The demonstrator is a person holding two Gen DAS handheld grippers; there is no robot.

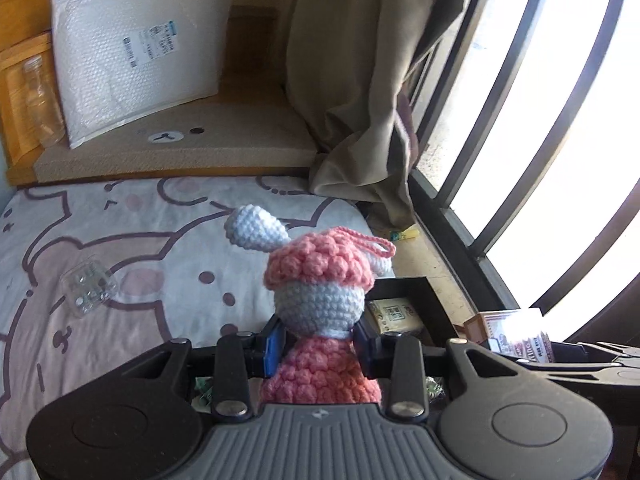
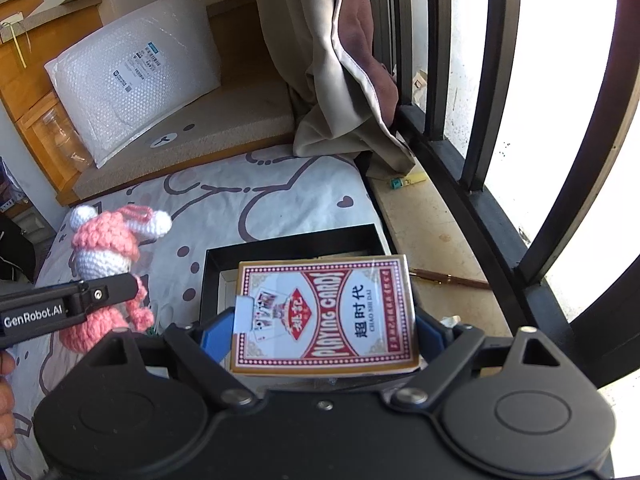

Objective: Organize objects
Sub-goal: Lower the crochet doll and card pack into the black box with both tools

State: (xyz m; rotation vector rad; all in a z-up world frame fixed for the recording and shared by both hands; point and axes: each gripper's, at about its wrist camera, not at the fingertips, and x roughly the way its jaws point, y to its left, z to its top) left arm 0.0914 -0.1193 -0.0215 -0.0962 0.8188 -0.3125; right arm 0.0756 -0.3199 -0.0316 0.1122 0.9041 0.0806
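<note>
- Crocheted bunny doll (image 1: 320, 312), in a pink hat and pink dress with a pale blue-white head and ears, is held upright above a bed sheet (image 1: 120, 240) printed with cartoon bears.
- Left gripper (image 1: 320, 344) has its jaws clenched on the doll at the neck, blue pads pressing from both sides; a pink hanging loop sticks out of the hat.
- Right gripper (image 2: 320, 332) has its jaws spread wide and grasping a boxed deck of playing cards (image 2: 324, 316) by its two short ends. The box is red and white, wrapped in clear film, and held flat, face up.
- Below the deck sits an open black box (image 2: 288, 248) on the bed, close to the window ledge (image 2: 432, 240); something pale already lies inside.
- Judged from this, both items are mid-carry toward the black box. The next move calls for lowering each into the box and releasing it, one gripper at a time so they do not collide.
- A small clear plastic case (image 1: 90, 286) remains on the sheet, well apart from the box.
</note>
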